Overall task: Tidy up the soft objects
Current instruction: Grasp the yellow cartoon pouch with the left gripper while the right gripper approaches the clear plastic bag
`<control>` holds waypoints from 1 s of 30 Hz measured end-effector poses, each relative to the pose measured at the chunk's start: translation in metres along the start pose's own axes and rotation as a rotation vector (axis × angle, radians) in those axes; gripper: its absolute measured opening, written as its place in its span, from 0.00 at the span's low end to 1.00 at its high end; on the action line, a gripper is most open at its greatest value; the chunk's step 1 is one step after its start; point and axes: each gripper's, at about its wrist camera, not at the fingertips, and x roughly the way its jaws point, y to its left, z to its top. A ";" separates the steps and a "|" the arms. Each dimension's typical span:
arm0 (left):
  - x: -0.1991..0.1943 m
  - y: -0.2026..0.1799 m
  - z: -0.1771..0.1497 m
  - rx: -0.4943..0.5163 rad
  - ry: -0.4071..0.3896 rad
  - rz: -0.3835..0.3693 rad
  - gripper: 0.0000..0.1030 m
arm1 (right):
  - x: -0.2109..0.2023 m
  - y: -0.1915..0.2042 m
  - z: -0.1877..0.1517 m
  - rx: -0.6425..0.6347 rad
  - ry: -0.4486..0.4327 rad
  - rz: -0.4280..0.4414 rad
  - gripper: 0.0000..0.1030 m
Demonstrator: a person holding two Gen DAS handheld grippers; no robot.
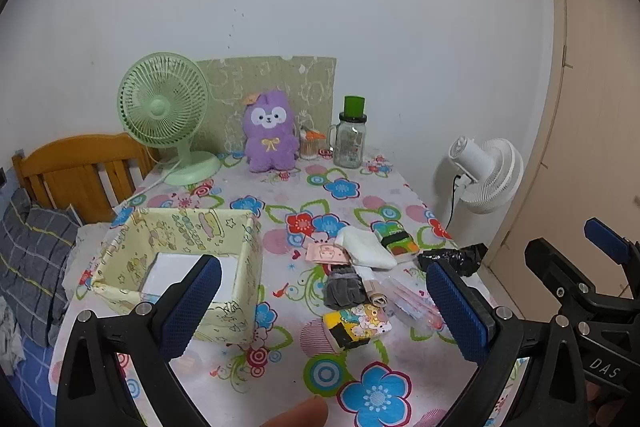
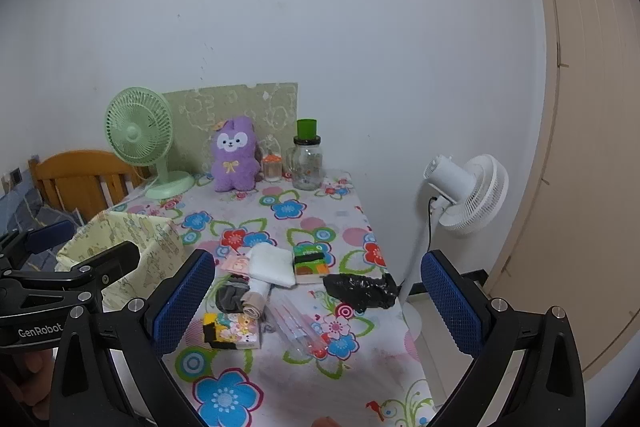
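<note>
While our left gripper (image 1: pixel 324 307) and right gripper (image 2: pixel 316 303) hover spread wide and empty-handed, the soft pile, white cloth (image 1: pixel 370 247) included, lies ahead between our fingers.

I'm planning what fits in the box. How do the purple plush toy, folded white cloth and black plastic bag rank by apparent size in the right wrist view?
1. Purple plush toy, though farthest away.
2. Folded white cloth and black plastic bag look alike; unranked.
</note>
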 end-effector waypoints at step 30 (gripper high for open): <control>0.146 -0.026 -0.035 0.029 0.288 0.038 1.00 | 0.148 -0.040 -0.062 0.051 0.275 0.020 1.00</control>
